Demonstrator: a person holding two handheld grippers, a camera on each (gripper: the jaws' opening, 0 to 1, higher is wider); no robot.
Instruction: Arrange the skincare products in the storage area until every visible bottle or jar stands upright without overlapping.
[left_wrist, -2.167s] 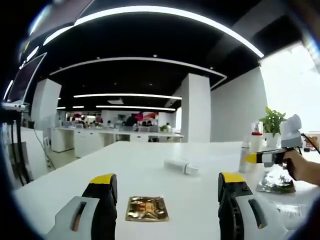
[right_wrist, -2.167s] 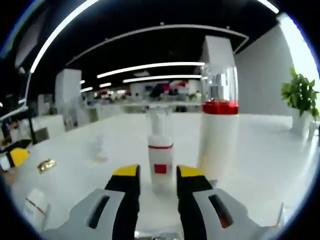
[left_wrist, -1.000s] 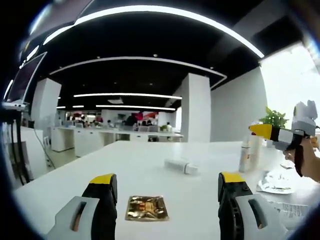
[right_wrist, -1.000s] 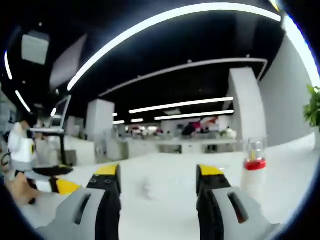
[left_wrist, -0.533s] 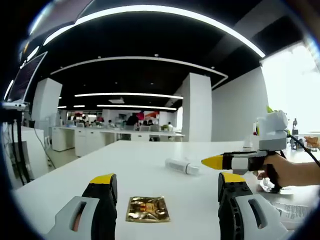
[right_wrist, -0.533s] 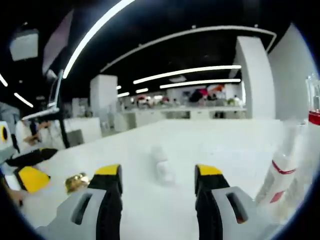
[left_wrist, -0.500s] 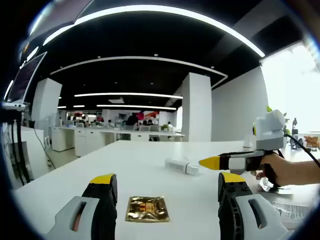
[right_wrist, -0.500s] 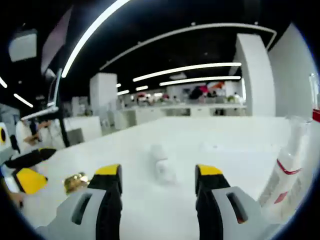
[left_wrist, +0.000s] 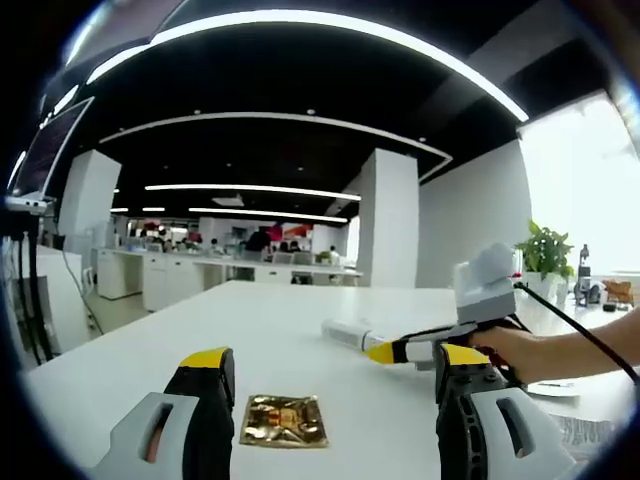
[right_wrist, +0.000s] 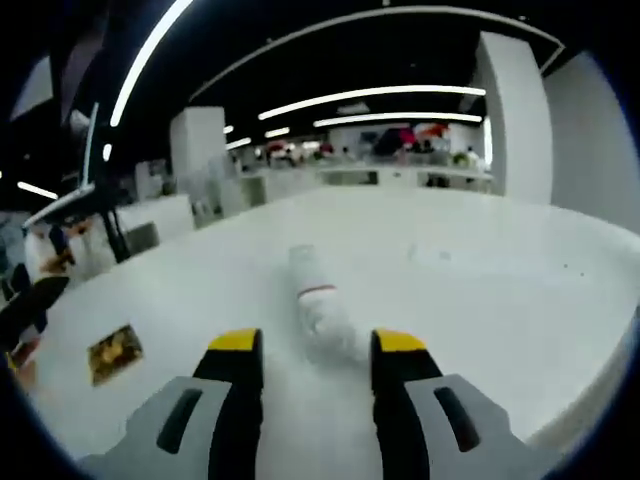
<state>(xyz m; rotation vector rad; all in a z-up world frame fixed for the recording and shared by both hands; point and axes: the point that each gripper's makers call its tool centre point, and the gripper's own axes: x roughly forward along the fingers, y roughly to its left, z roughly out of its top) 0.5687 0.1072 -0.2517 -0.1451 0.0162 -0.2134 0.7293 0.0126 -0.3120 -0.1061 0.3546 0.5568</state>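
A white bottle (right_wrist: 318, 303) with a thin red band lies on its side on the white table (right_wrist: 500, 290). My right gripper (right_wrist: 318, 350) is open, and the bottle's near end sits just between its yellow fingertips; contact cannot be made out. In the left gripper view the same bottle (left_wrist: 347, 332) lies mid-table, with the right gripper (left_wrist: 400, 352) reaching it from the right, held by a hand (left_wrist: 520, 352). My left gripper (left_wrist: 335, 365) hovers open over the table's near part, holding nothing.
A gold foil sachet (left_wrist: 283, 420) lies flat between the left jaws, seen also as a sachet (right_wrist: 113, 352) at the left. A potted plant (left_wrist: 545, 256) stands far right, and a printed packet (left_wrist: 590, 432) lies at the right edge.
The right gripper left the upright bottles, swung left and came down to the lying bottle, its jaws narrowing a little. The left gripper has barely moved.
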